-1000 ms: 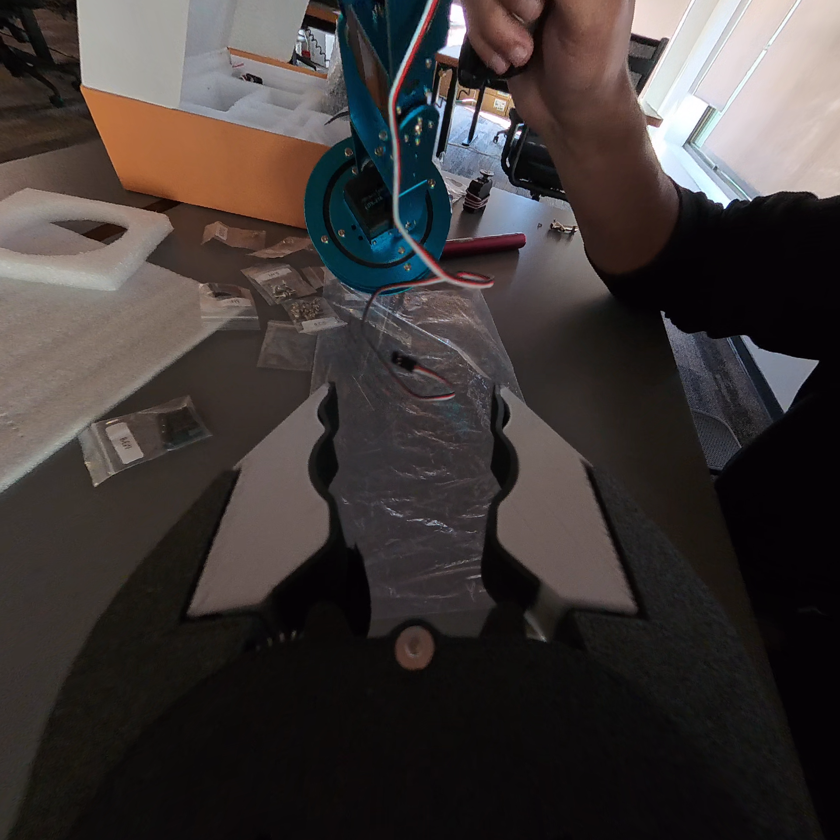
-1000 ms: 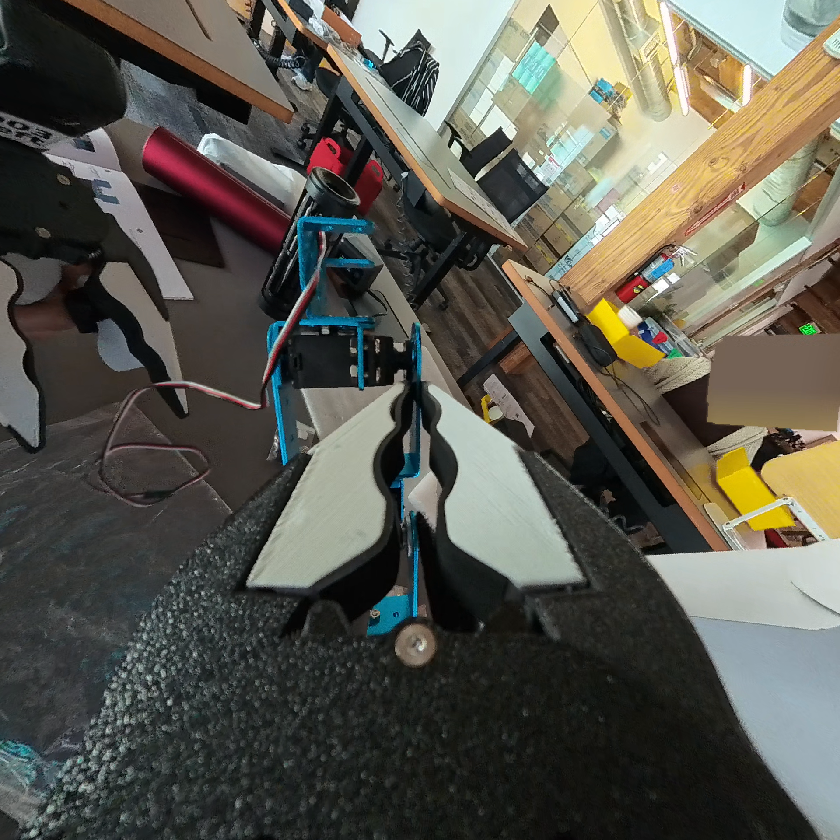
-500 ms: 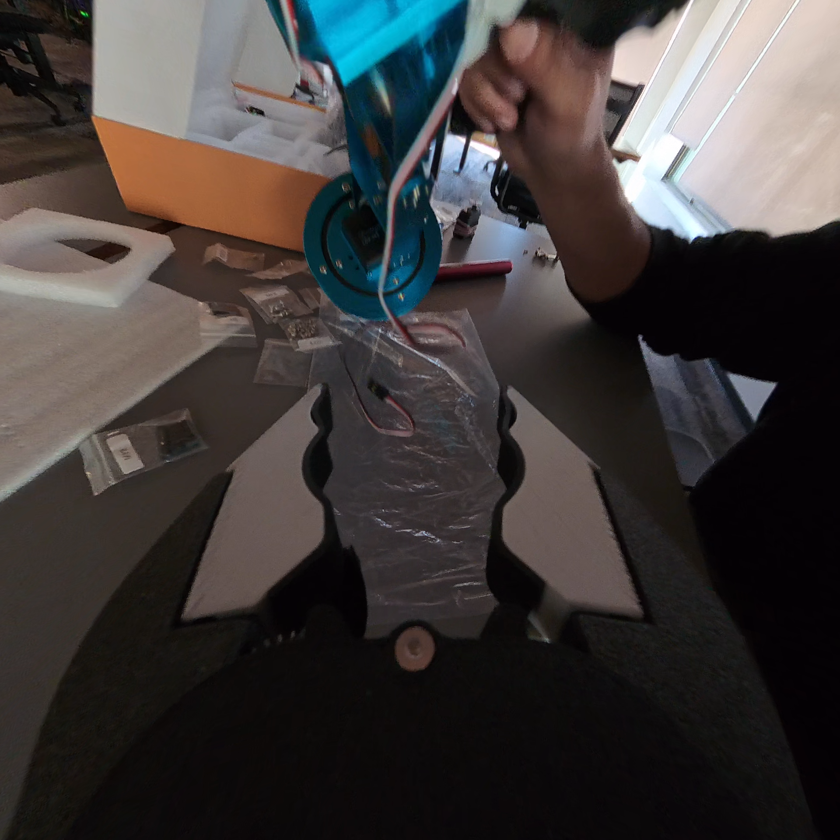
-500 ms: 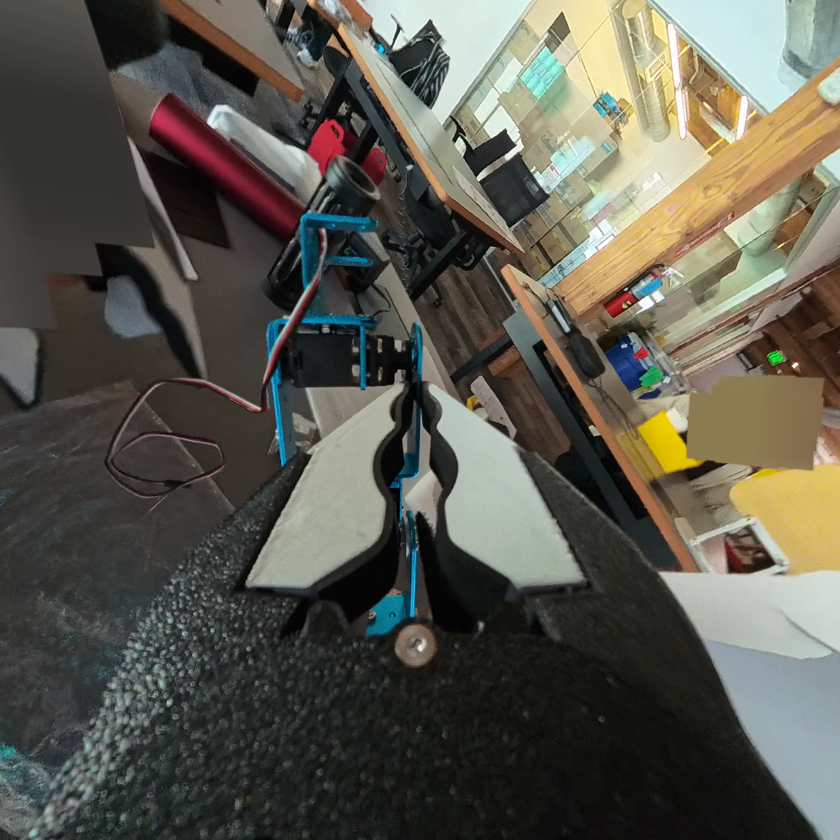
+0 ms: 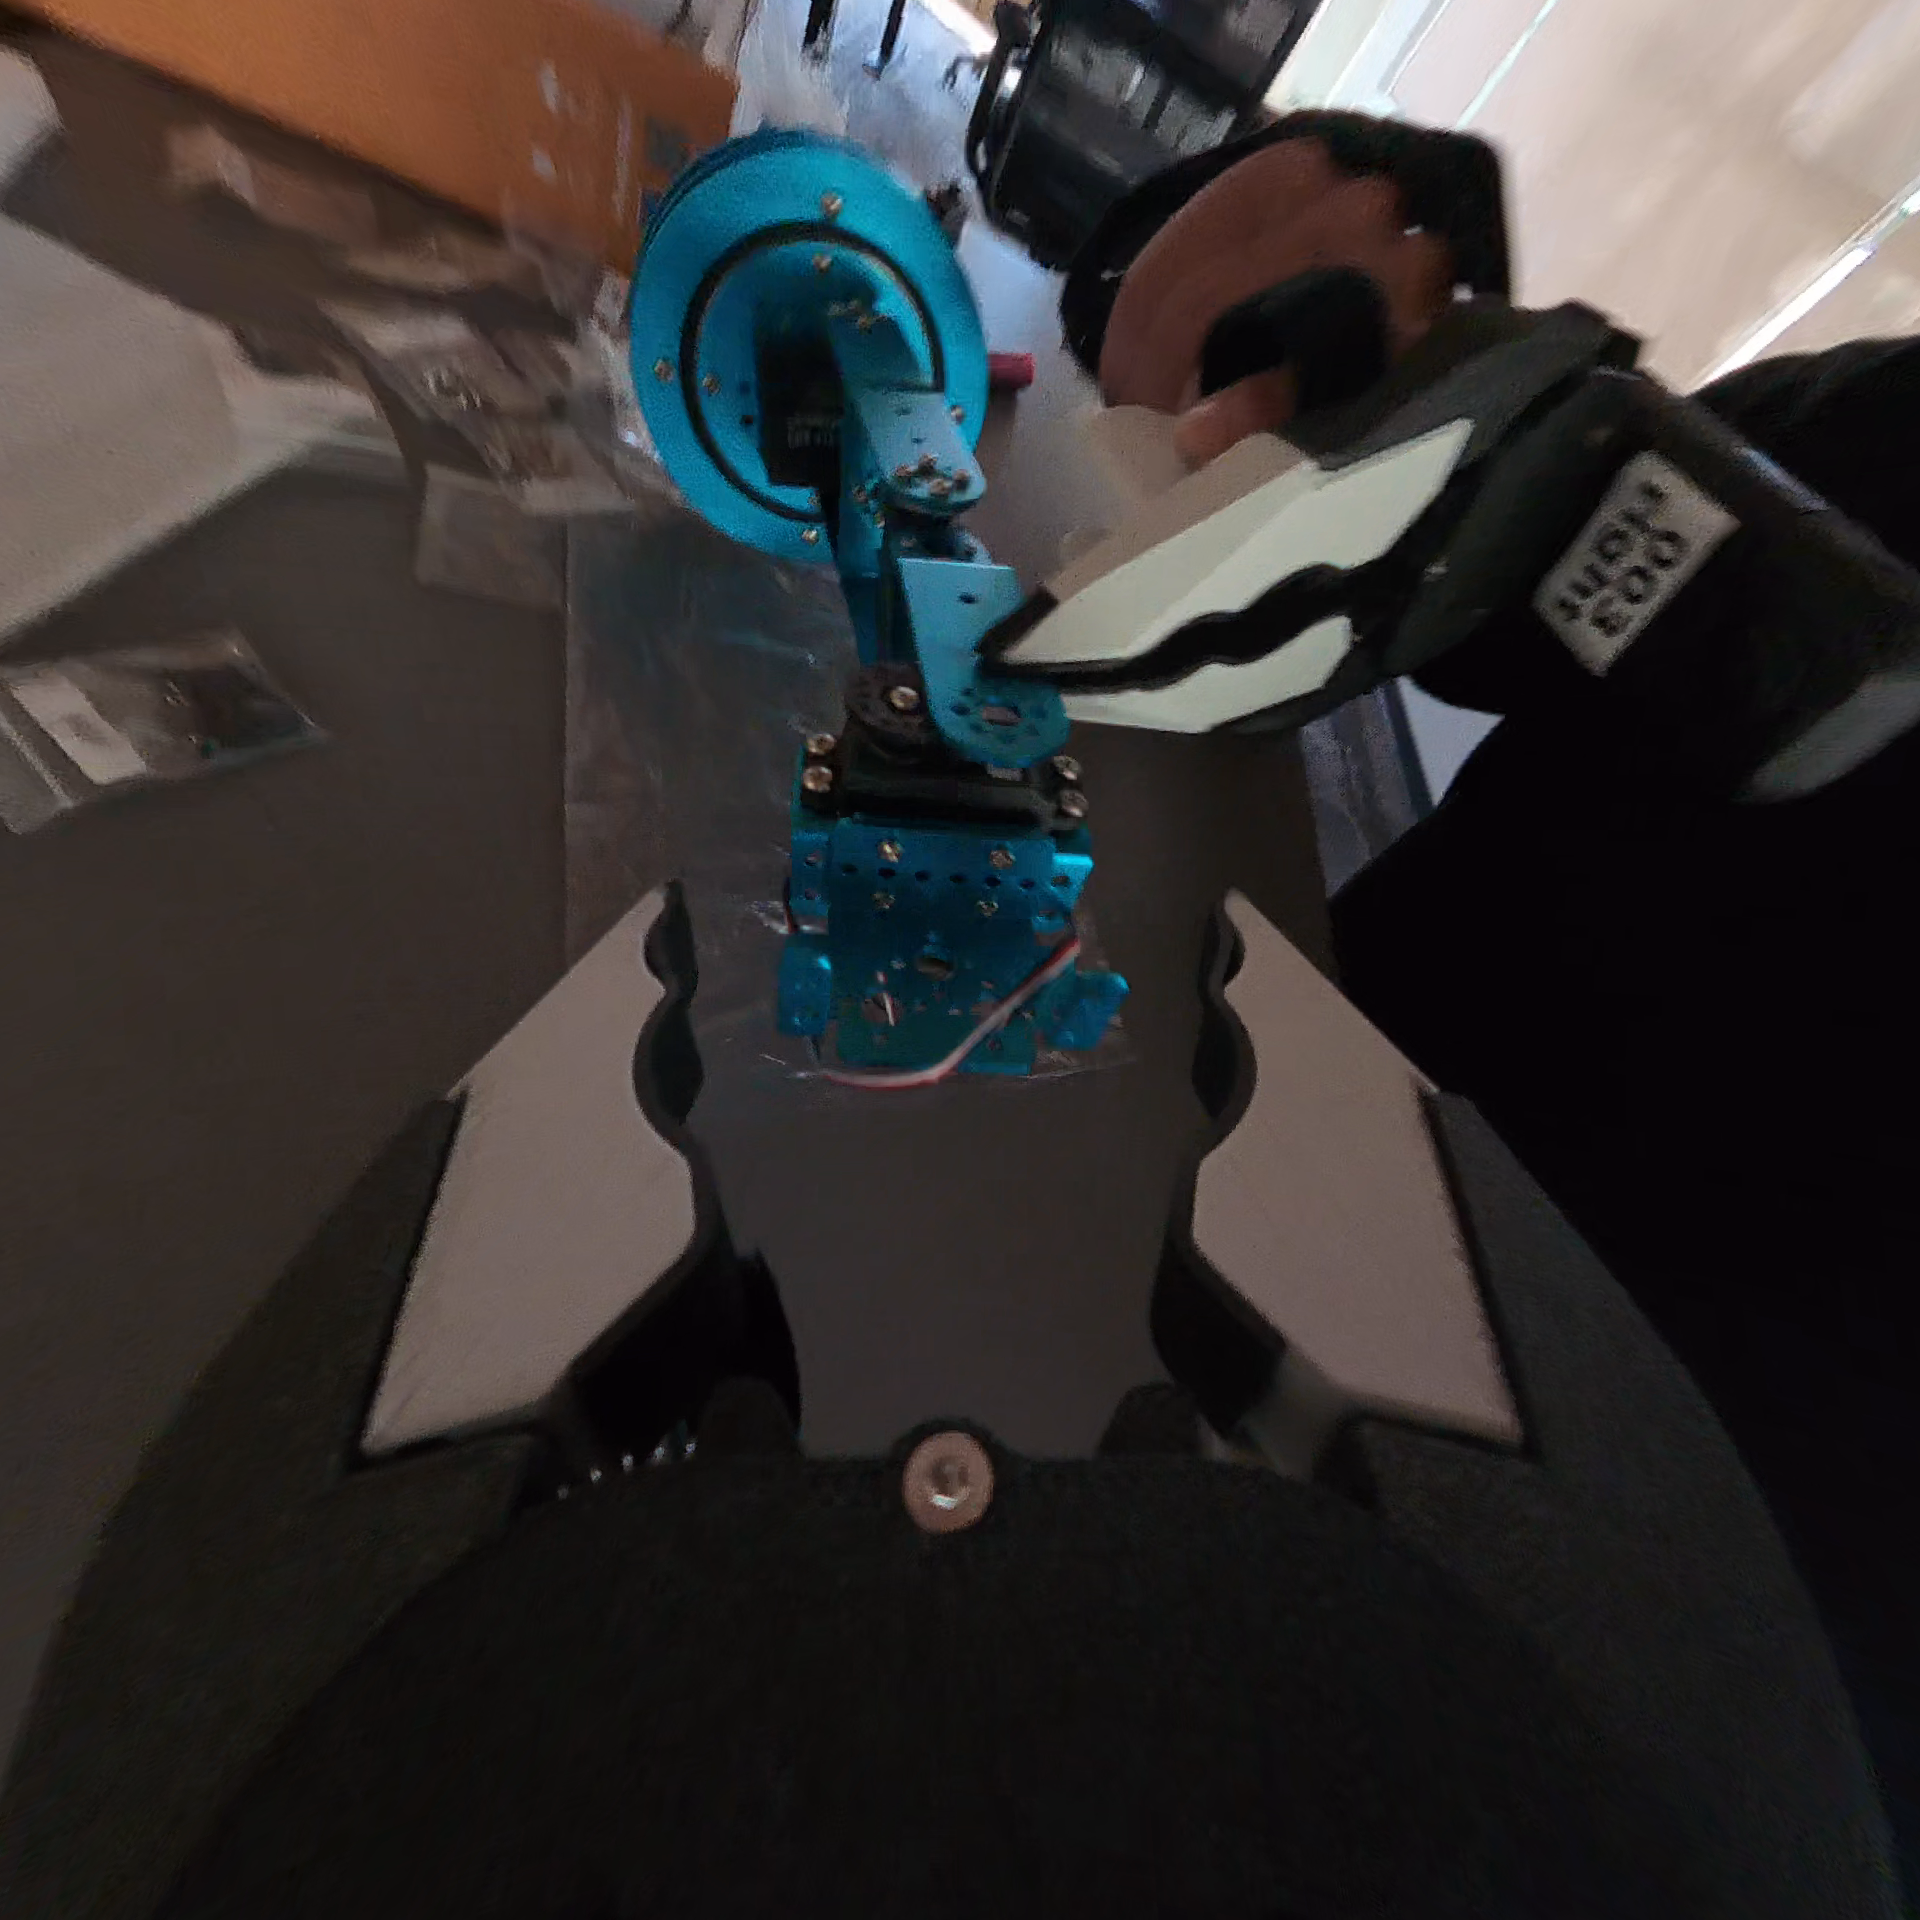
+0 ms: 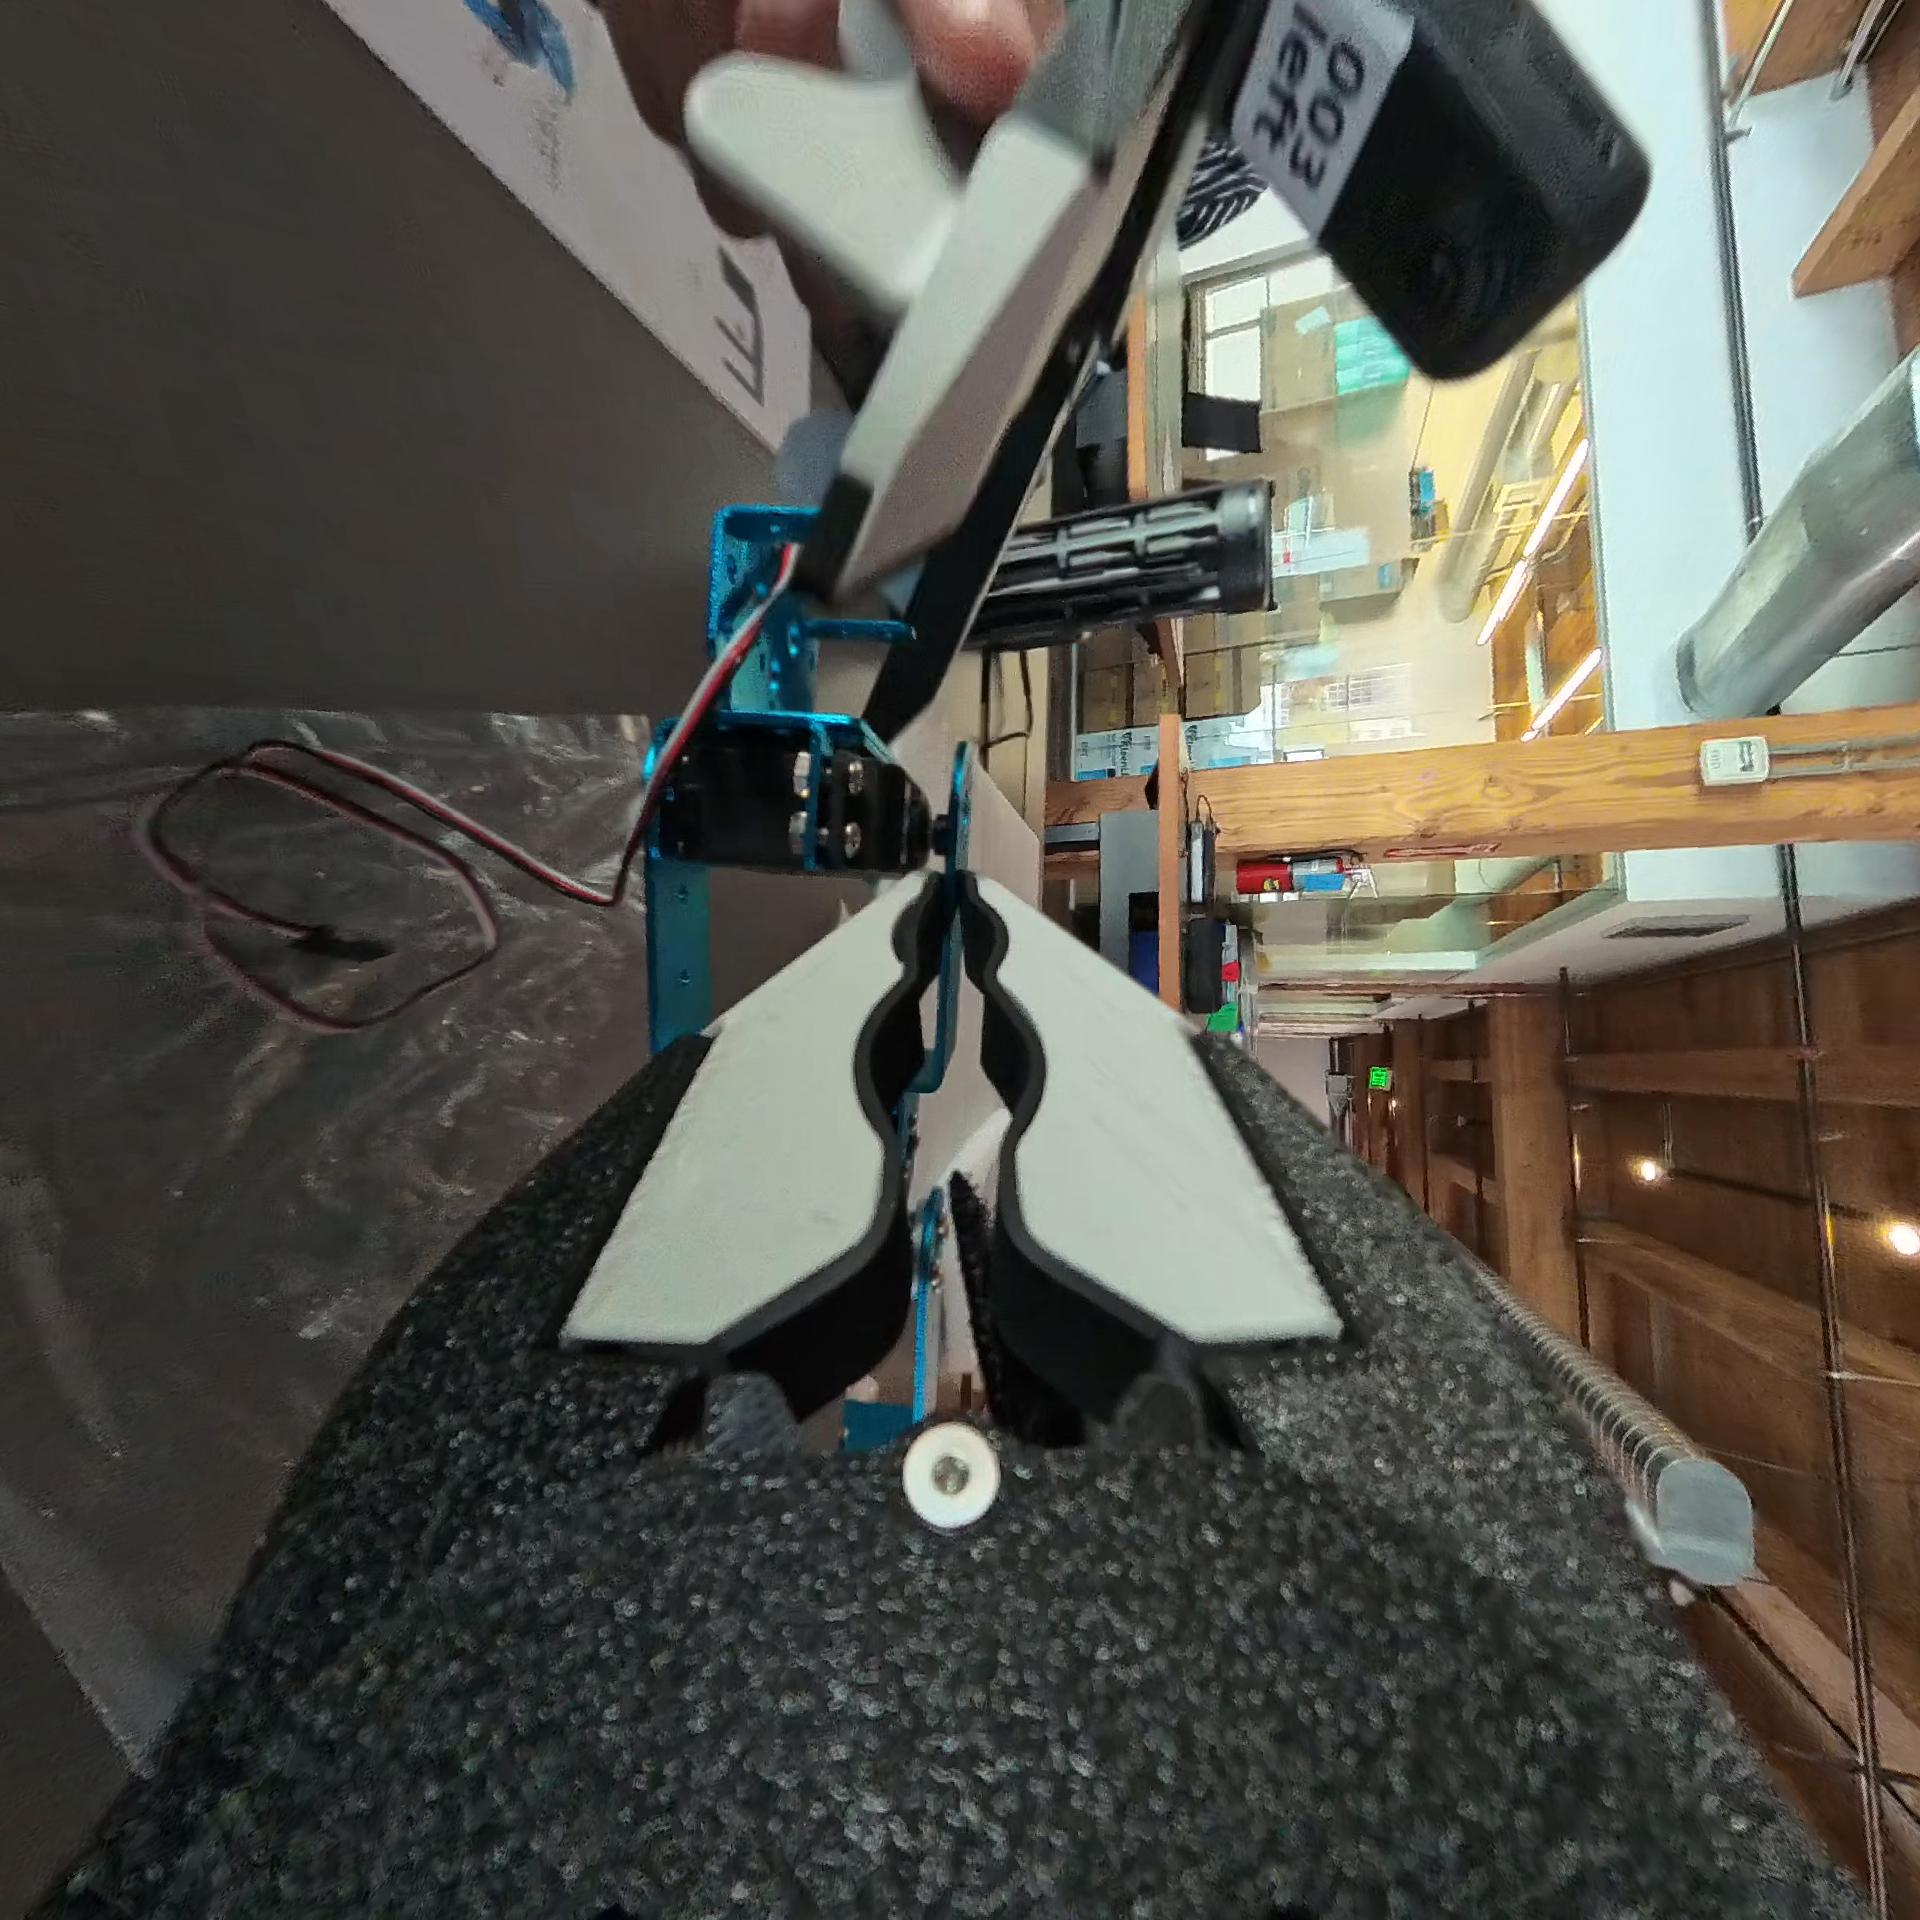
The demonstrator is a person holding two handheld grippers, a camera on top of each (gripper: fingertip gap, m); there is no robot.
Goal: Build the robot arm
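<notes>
I see a bright blue metal arm assembly, its red-white-black striped wire, an orange box upper left, grey-brown table.

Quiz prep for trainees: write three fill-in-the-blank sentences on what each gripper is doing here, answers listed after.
1. The right gripper is shut on a thin ____ metal bracket.
2. The left gripper has its jaws ____.
3. The red, white and black wire lies on a sheet of clear ____.

Answers: blue; open; plastic
</notes>
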